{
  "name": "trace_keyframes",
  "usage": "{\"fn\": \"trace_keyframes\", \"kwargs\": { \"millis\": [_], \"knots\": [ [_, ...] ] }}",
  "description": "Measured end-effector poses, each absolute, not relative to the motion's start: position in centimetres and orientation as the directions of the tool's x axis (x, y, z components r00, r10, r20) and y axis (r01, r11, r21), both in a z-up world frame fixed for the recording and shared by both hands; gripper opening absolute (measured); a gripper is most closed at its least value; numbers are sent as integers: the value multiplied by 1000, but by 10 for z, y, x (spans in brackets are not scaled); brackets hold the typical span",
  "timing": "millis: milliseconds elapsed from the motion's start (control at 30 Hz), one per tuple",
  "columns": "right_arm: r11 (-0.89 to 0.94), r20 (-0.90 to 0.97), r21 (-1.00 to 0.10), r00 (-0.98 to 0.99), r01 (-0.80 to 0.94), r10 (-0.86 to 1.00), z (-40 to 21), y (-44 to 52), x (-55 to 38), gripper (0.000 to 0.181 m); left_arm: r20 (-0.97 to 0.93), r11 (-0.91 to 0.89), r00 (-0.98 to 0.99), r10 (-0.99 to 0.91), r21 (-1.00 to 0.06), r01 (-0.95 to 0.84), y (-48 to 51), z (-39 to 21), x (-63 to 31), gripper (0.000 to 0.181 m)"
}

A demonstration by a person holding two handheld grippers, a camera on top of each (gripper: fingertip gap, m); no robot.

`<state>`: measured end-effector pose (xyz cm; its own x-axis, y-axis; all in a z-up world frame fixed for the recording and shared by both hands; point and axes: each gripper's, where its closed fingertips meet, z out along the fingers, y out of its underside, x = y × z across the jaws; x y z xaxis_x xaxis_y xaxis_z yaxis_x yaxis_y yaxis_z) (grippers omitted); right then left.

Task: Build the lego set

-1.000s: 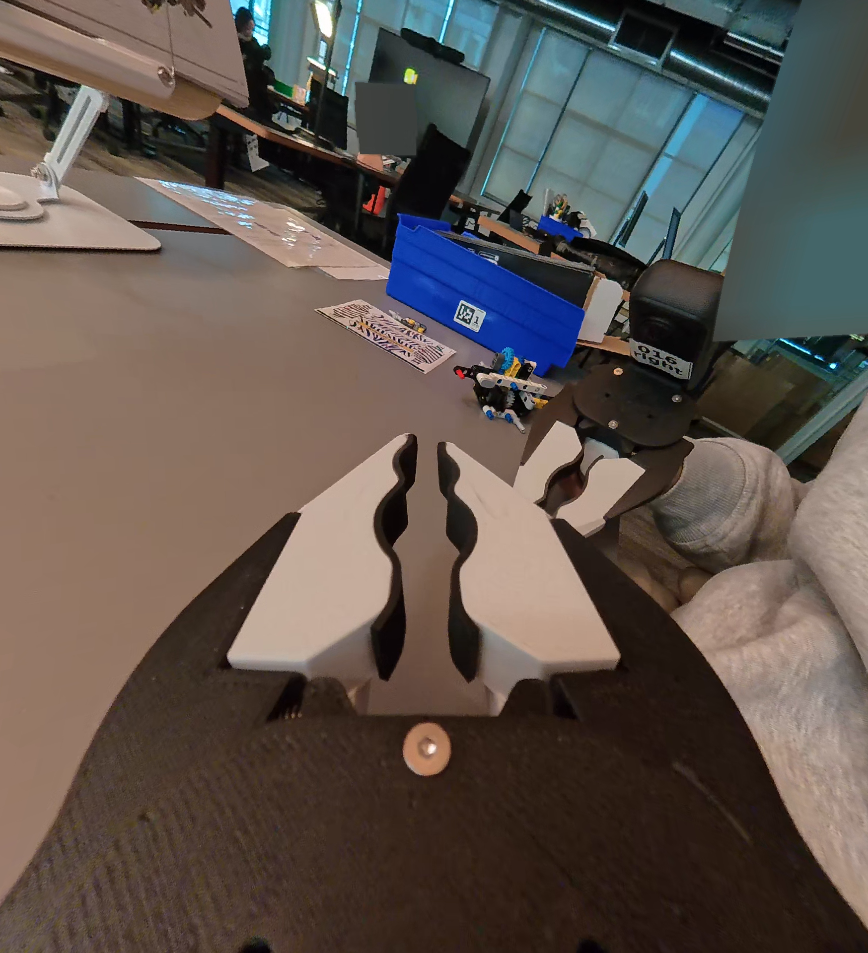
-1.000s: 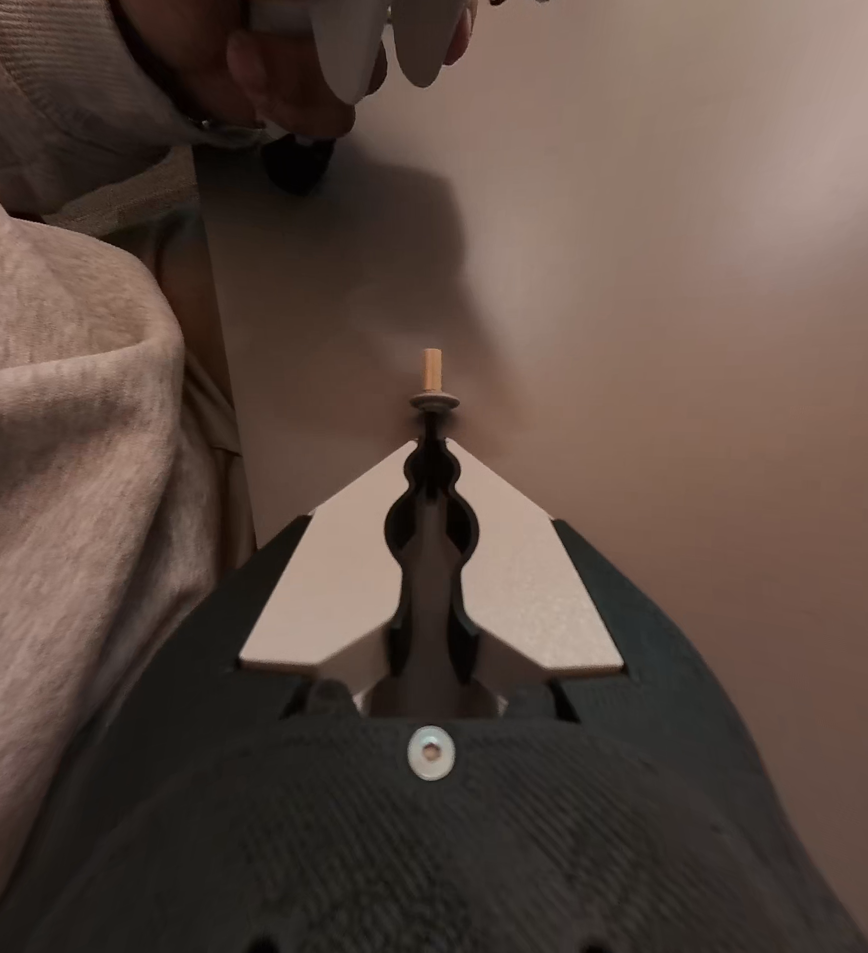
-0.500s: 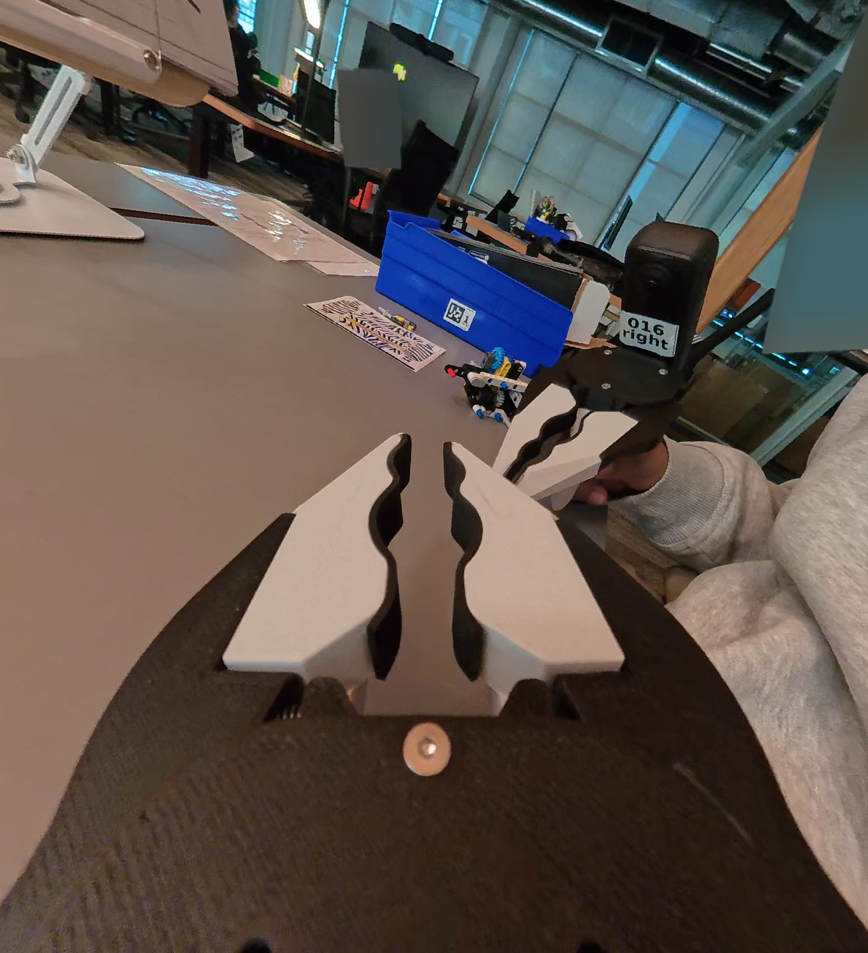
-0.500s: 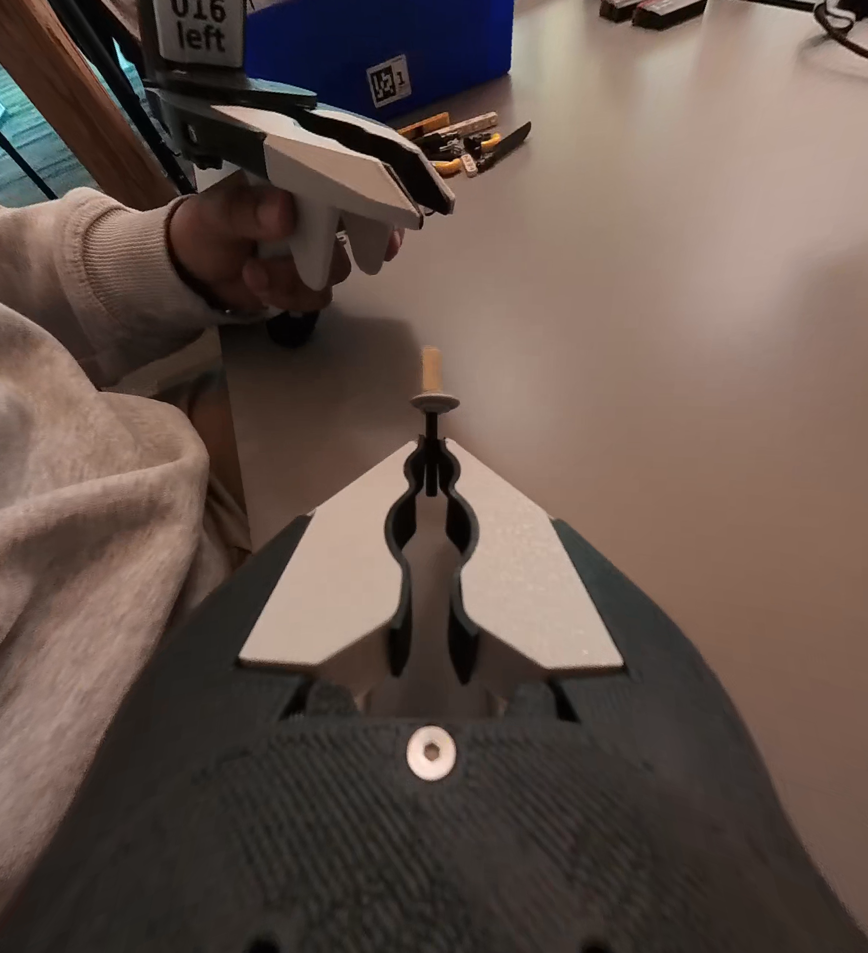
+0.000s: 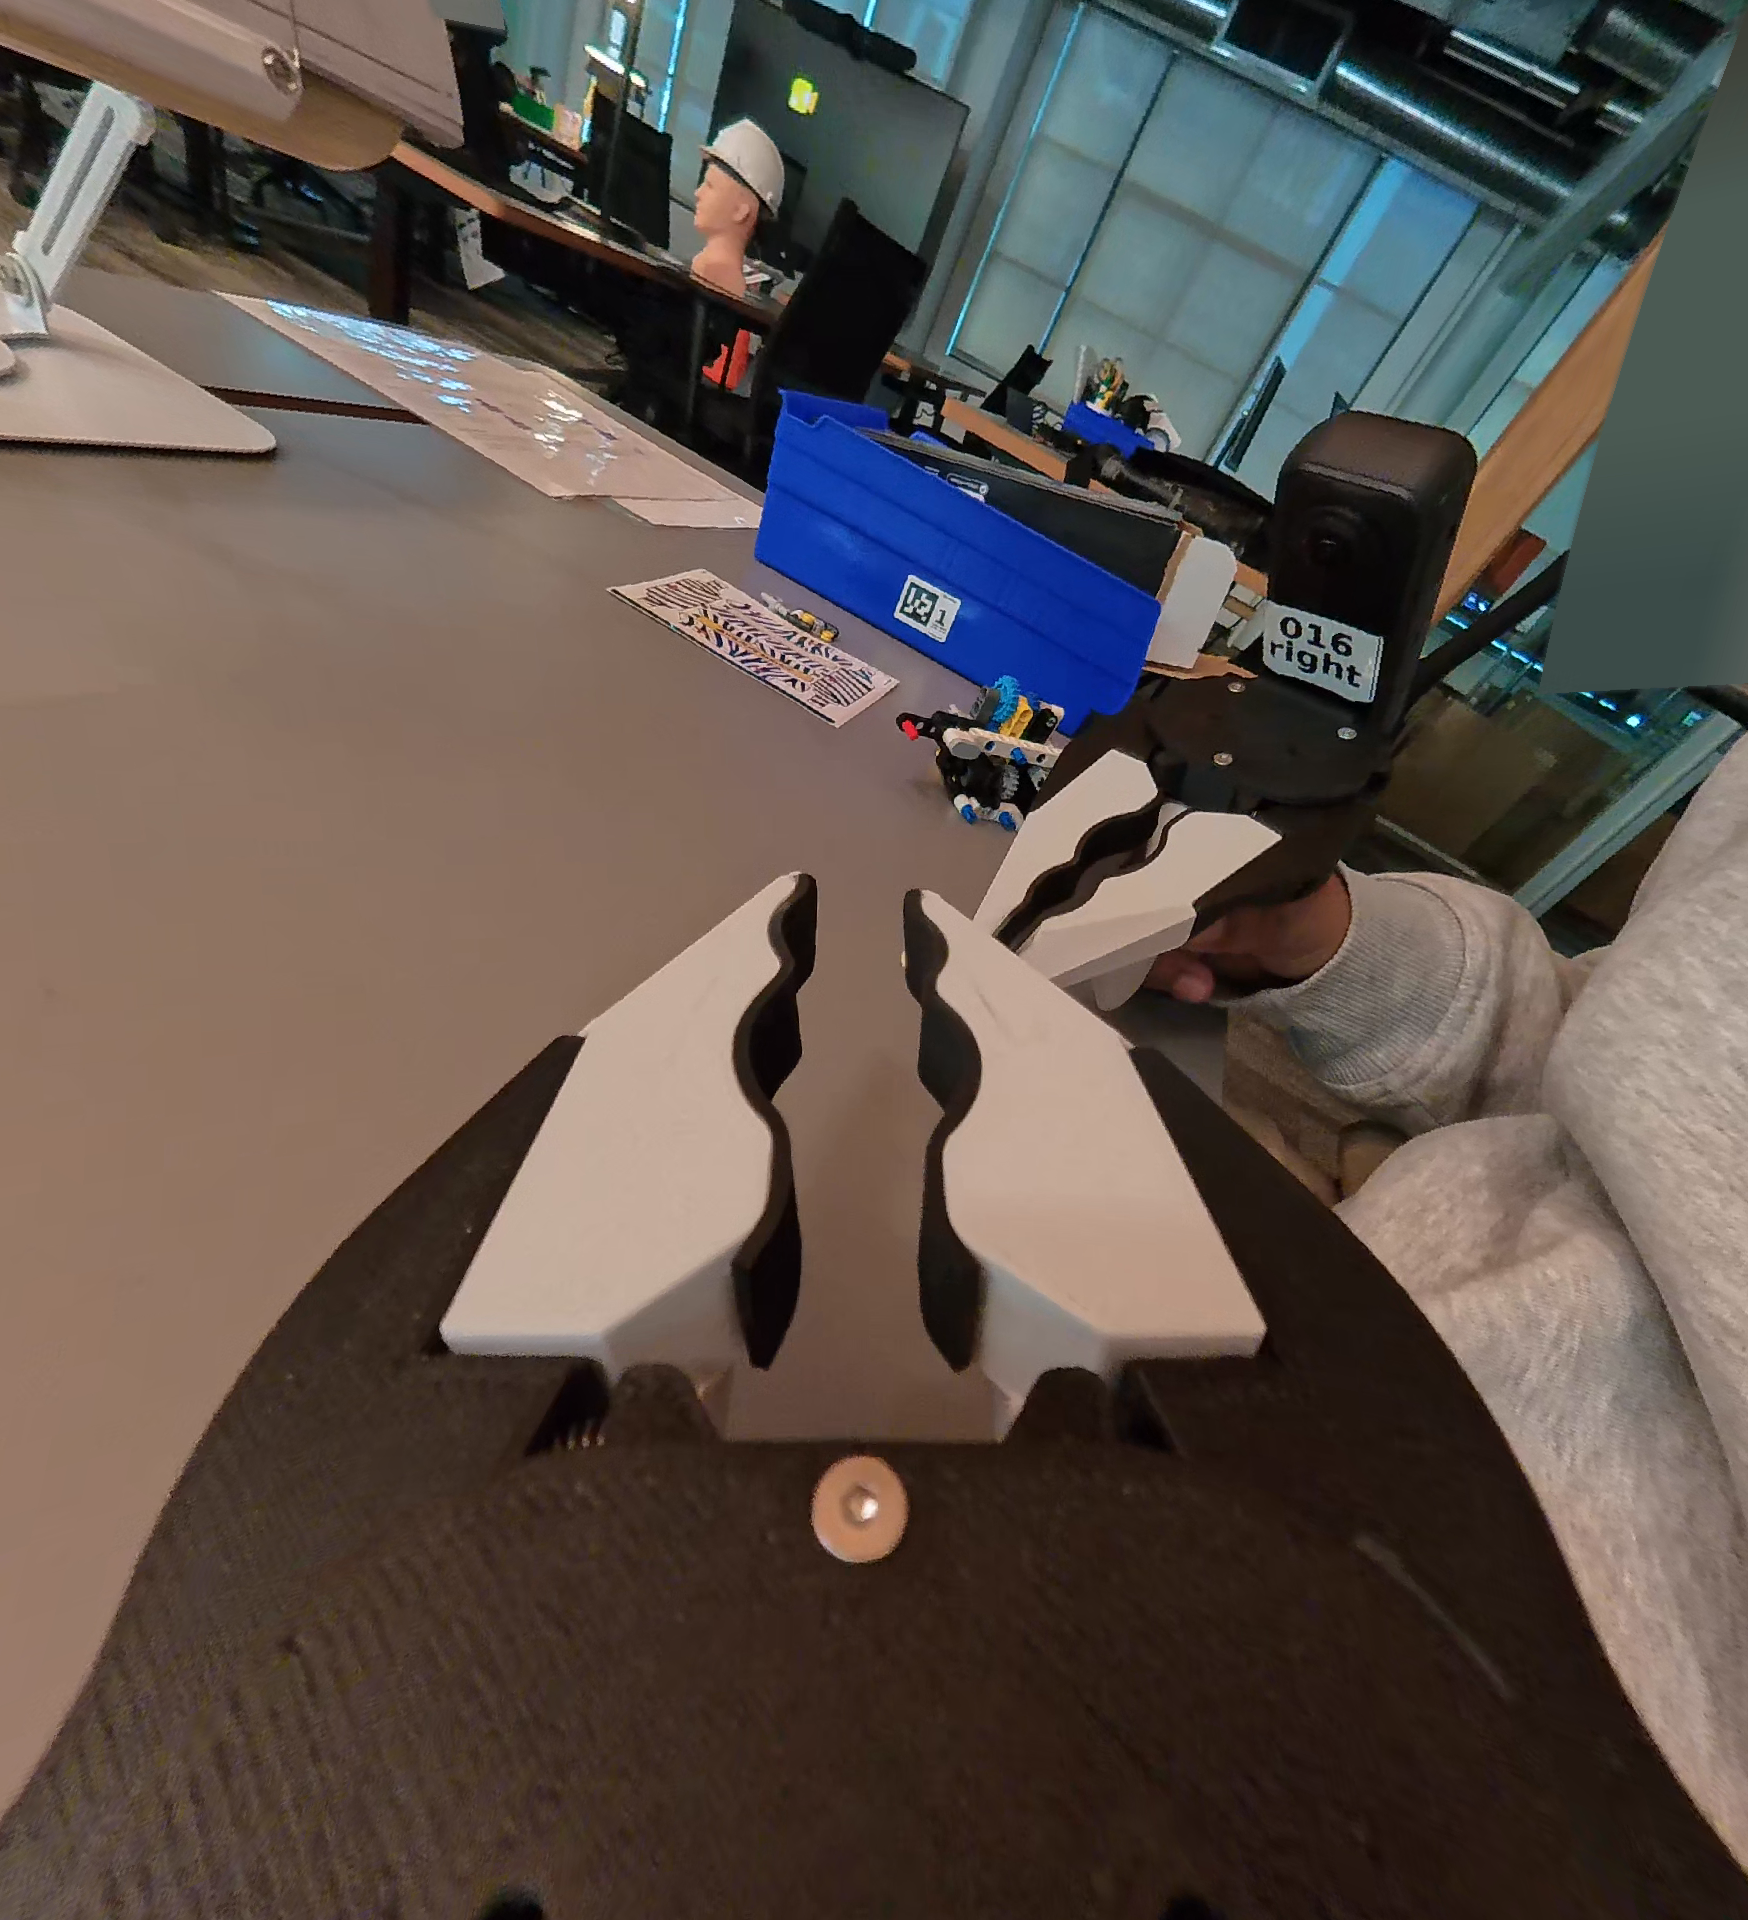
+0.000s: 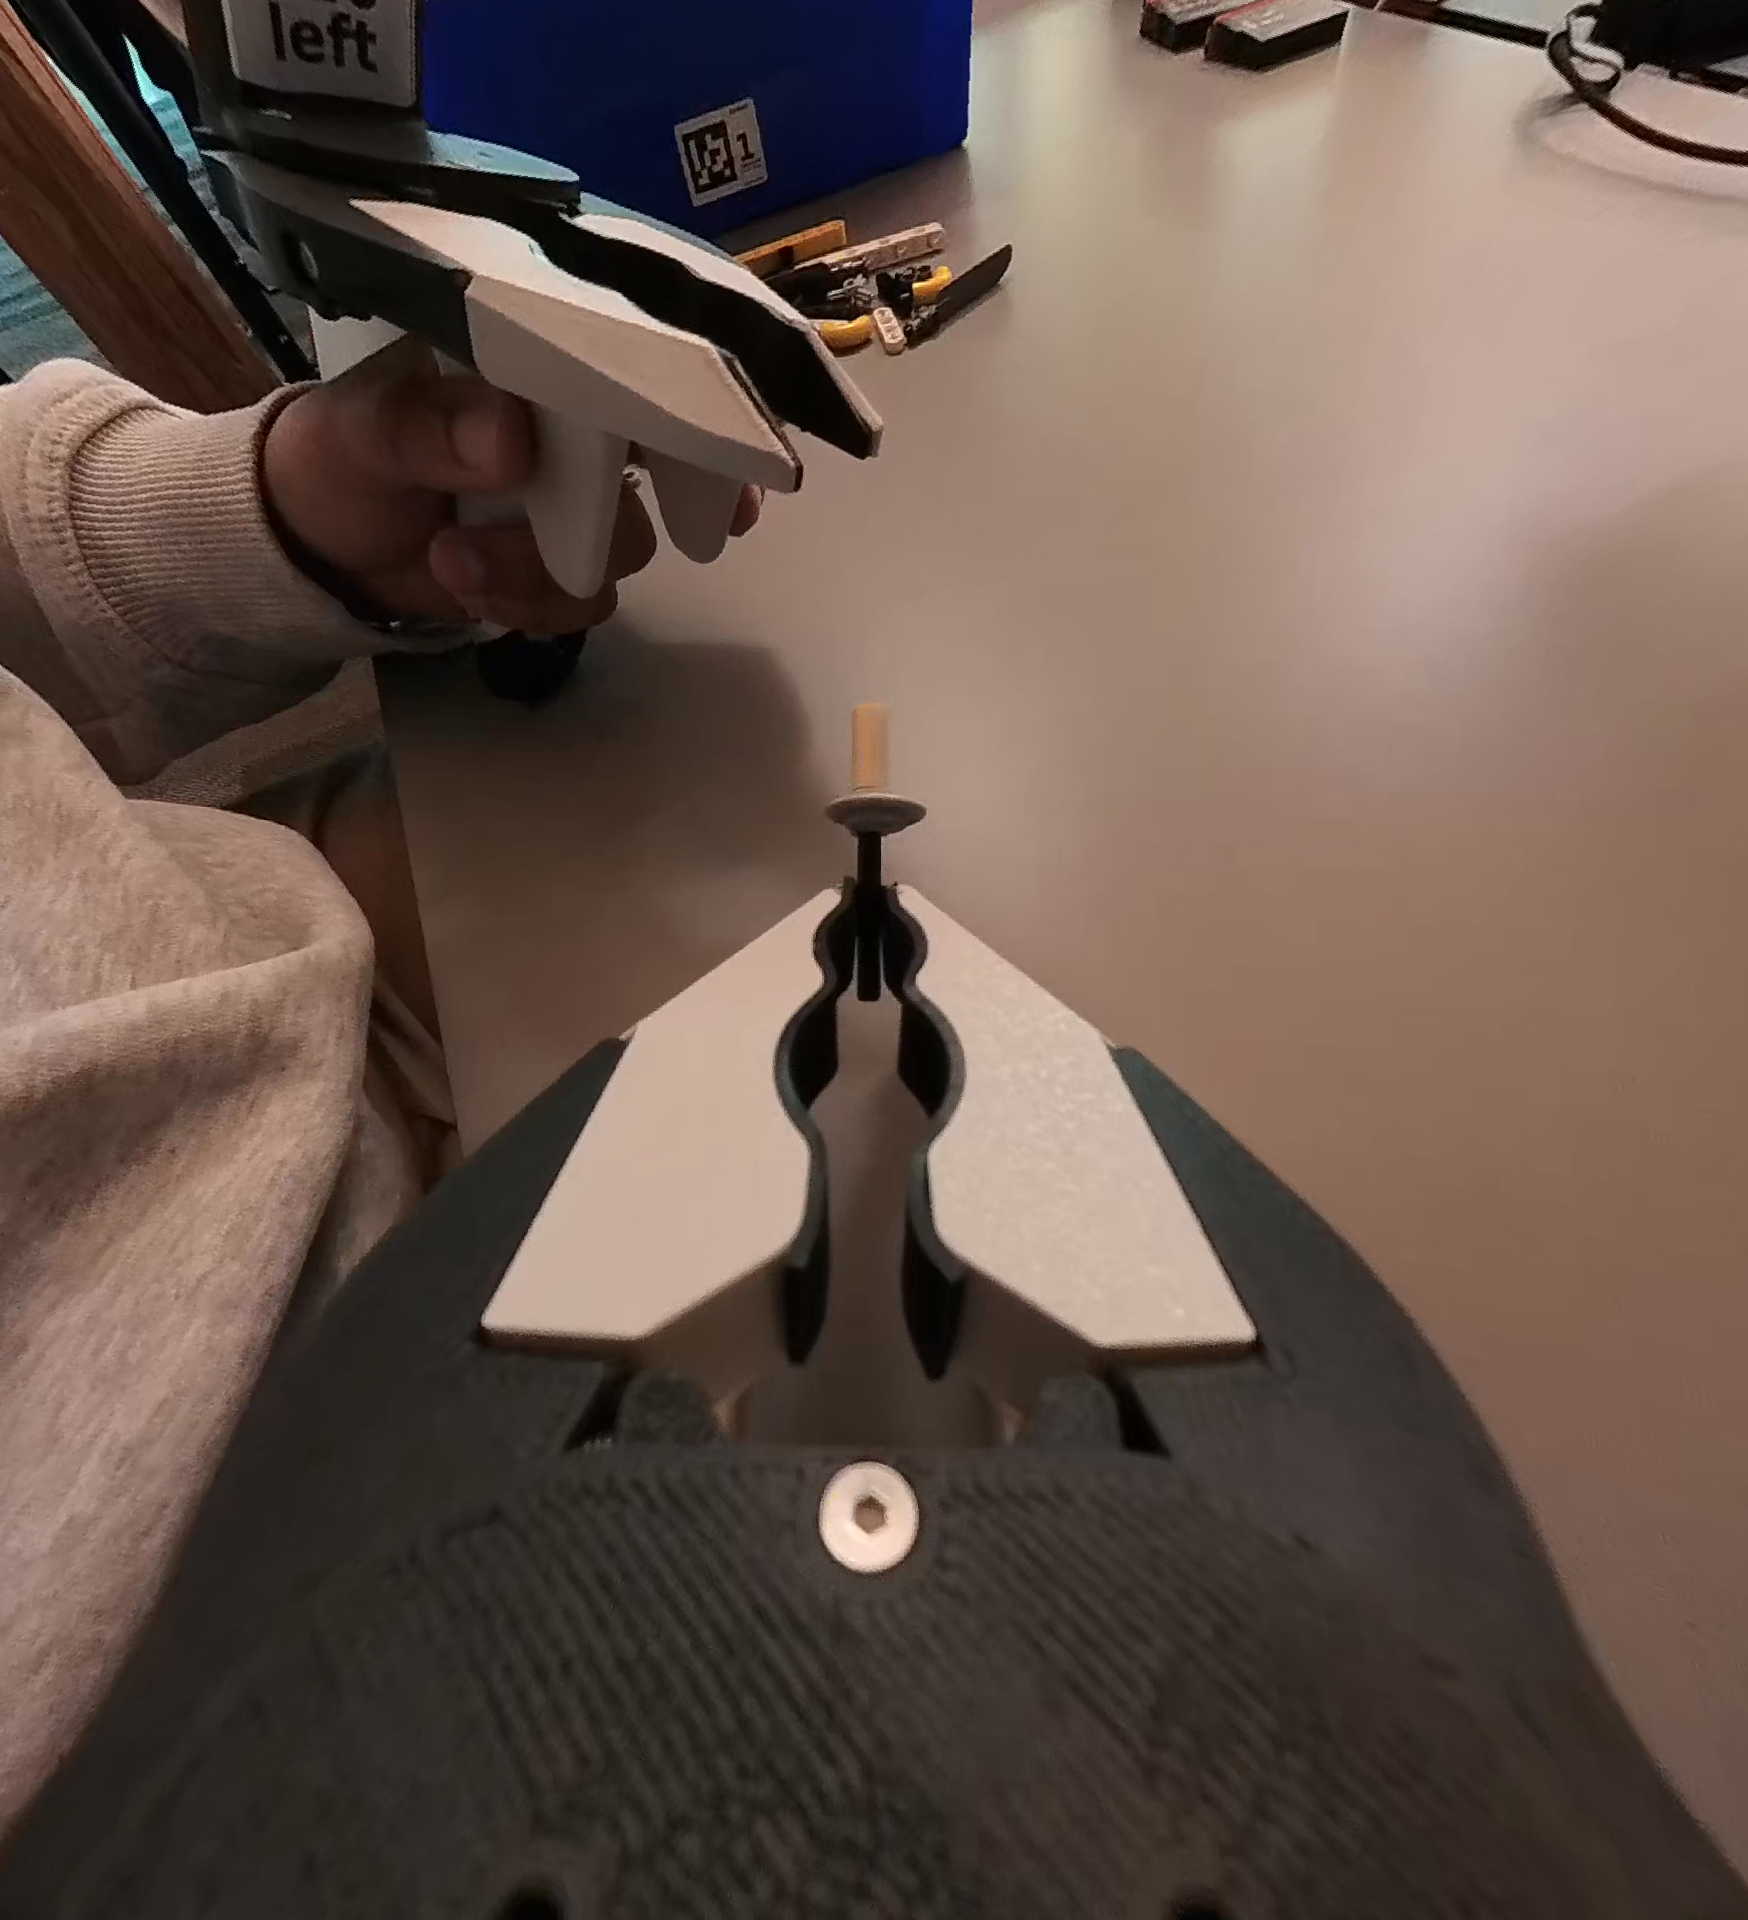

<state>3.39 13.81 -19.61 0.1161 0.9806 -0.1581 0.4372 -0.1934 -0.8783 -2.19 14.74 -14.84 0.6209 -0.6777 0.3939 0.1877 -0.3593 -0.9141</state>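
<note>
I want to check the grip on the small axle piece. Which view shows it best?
The right wrist view: the axle piece, a black rod with a grey disc and tan tip, sits centred, pinched at the tips of the right gripper. In the left wrist view the right gripper appears farther off, and the piece cannot be made out.

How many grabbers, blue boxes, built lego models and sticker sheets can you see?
Grabbers: 2, the left gripper and the right gripper
Blue boxes: 1, the blue bin
Built lego models: 1, the lego model
Sticker sheets: 1, the sticker sheet
Total: 5
</note>
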Motion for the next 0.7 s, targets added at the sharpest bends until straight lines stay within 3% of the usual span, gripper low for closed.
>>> {"fn": "trace_keyframes", "kwargs": {
  "millis": [33,400,700],
  "knots": [
    [-194,-158,-879,117,436,980,-196,138,34,2,394,-360,620,-678,-914,187,147,-149,-22,13],
    [-147,-30,-911,292,385,956,-187,172,44,2,450,-410,576,-682,-888,207,146,-151,-20,20],
    [52,135,-905,169,422,976,-187,150,32,2,539,-503,483,-691,-837,214,138,-156,-8,40]
  ]
}}
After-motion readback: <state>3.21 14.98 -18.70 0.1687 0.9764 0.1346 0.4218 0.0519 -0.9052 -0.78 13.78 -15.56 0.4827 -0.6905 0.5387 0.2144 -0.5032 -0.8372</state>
